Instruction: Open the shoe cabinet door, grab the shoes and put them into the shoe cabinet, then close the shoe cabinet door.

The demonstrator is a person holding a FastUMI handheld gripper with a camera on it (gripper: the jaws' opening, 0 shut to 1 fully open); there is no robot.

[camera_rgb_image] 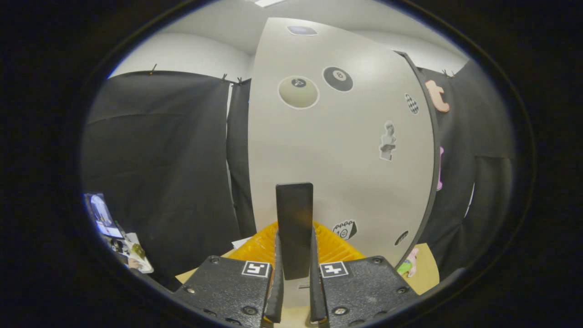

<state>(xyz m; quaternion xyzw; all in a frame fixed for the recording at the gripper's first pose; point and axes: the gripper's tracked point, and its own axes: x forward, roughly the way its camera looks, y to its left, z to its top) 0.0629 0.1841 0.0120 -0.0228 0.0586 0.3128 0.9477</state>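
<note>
A white cabinet door (337,159) with several stickers on it stands close in front of me. A flat black handle (294,209) juts out from its lower part, upright. My gripper (295,239) holds that handle: one finger (278,273) presses on its left side, the other on its right side. The door's dark right edge (430,150) curves down to the wooden surface. I see no shoes.
An orange ribbed object (339,248) lies at the foot of the door, just beyond the fingers. A wooden surface (426,269) lies below, with a small green and pink item (407,265) by the door's right edge. Some clutter (114,228) sits at the far left.
</note>
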